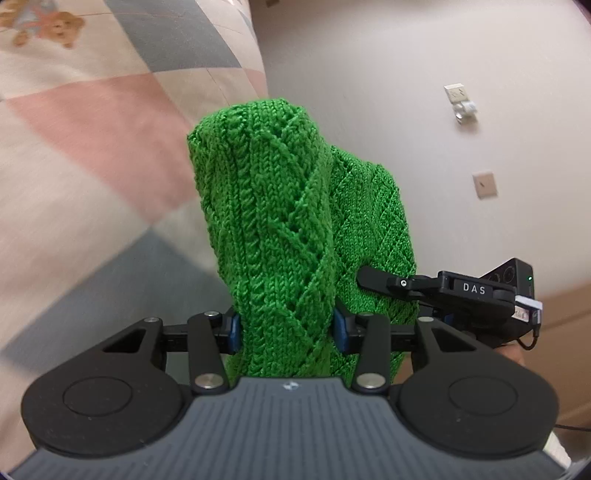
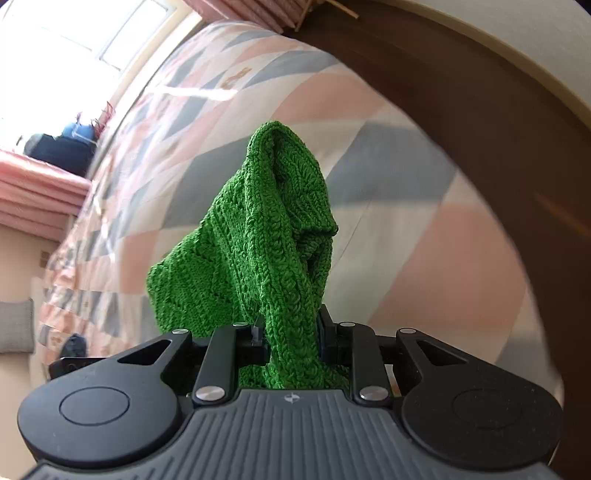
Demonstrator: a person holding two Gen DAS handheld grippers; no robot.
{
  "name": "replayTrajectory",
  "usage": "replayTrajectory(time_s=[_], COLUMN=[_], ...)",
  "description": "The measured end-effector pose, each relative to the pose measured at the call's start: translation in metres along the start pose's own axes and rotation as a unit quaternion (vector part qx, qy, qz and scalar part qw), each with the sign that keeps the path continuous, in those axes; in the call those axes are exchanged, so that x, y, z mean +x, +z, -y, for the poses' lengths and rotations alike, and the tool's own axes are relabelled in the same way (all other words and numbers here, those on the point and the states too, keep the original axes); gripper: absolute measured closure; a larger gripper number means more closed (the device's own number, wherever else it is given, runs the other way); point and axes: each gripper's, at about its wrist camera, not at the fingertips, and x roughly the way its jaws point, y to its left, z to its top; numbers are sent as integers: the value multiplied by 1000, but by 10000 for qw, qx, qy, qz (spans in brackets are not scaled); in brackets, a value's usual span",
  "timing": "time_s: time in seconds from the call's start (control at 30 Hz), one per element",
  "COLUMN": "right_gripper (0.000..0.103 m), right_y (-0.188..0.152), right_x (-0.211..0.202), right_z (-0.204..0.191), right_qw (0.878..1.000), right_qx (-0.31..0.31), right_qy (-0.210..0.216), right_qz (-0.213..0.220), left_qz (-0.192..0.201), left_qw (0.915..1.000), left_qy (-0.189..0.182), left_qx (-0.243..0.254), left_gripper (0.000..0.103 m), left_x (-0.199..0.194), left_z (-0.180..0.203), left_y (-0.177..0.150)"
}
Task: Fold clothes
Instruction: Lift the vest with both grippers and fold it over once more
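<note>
Above the patchwork quilt (image 1: pixel 92 155), a green knit garment (image 1: pixel 273 229) hangs bunched between both grippers, clear of the bedding. Landmark: the quilt, pink, grey and cream blocks, teddy-bear print (image 1: pixel 48 26) on one cream patch.

Left gripper (image 1: pixel 286 330): jaws clamped on a thick fold of the green knit garment, blue pads pressing it from both sides. Knit rises past the jaws in a rounded column, cable and eyelet pattern clear. Quilt lies off to the left behind it; plain pale wall (image 1: pixel 406 74) to the right, with two small wall plates (image 1: pixel 484 184).

Right gripper (image 2: pixel 291 334): jaws closed on another bunch of the same garment, which stands up over the quilt (image 2: pixel 369 122) in a hooded fold, a looser flap drooping to the left. In the left wrist view the right gripper's (image 1: pixel 373 280) finger tips come in from the side and meet the knit just beside the left jaws; the body reads "DAS".

Beyond the quilt, right wrist view: bright window (image 2: pixel 74 33), pink pleated curtain (image 2: pixel 33 192), dark wooden headboard (image 2: pixel 461 110) curving along the quilt's edge. Quilt and headboard are smeared by motion blur.
</note>
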Motion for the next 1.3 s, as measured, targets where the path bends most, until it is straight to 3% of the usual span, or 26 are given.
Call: replayTrajectory(time_s=[0.1, 0.23, 0.37, 0.43, 0.47, 0.5, 0.53, 0.63, 0.77, 0.83, 0.9, 0.97, 1.03, 1.1, 1.23, 1.3], right_gripper=[80, 79, 56, 51, 38, 30, 30, 25, 23, 23, 29, 40, 60, 76, 78, 79], right_y=[27, 33, 23, 8, -6, -22, -43, -121, -218, -243, -250, -244, -232, -223, -212, -213], right_x=[22, 51, 57, 40, 27, 11, -5, -42, -34, -10, 7, 19, 27, 29, 16, 18], right_z=[18, 51, 80, 84, 85, 87, 90, 107, 126, 130, 132, 132, 130, 133, 134, 136], right_qw=[9997, 9993, 9982, 9948, 9910, 9854, 9771, 9393, 8896, 8703, 8599, 8598, 8669, 8730, 9052, 9096], right_qx=[-157, -6, 459, 596, 696, 812, 989, 2052, 3489, 3924, 3993, 3911, 3862, 3815, 3169, 3102], right_qy=[-181, -374, -161, -159, -241, -334, -381, -200, 604, 996, 1304, 1246, 931, 741, 454, 467], right_qz=[-19, -86, 351, 805, 1121, 1460, 1843, 2743, 2885, 2806, 2901, 3038, 3012, 2946, 2796, 2723], left_qz=[70, -96, -222, -351, -420, -467, -480, -277, 2, 22, 14, 47, 111, 203, 397, 481], left_qw=[9998, 9992, 9983, 9980, 9977, 9973, 9969, 9975, 9977, 9958, 9939, 9922, 9901, 9892, 9878, 9866], left_qy=[156, 386, 483, 456, 454, 463, 487, 528, 628, 814, 935, 976, 975, 907, 796, 803], left_qx=[-57, -31, 245, 247, 274, 319, 391, 385, 267, 412, 589, 777, 1006, 1135, 1280, 1334], left_gripper=[64, 63, 62, 61, 61, 59, 55, 37, 35, 36, 40, 45, 63, 71, 77, 77], left_x=[24, 48, 48, 42, 38, 34, 29, 15, 9, 17, 28, 33, 31, 26, 12, 7], left_z=[-6, -21, -29, -30, -30, -29, -27, -29, -35, -36, -35, -32, -32, -33, -28, -27], left_y=[20, 39, 37, 40, 45, 50, 56, 78, 105, 112, 115, 112, 109, 105, 94, 89])
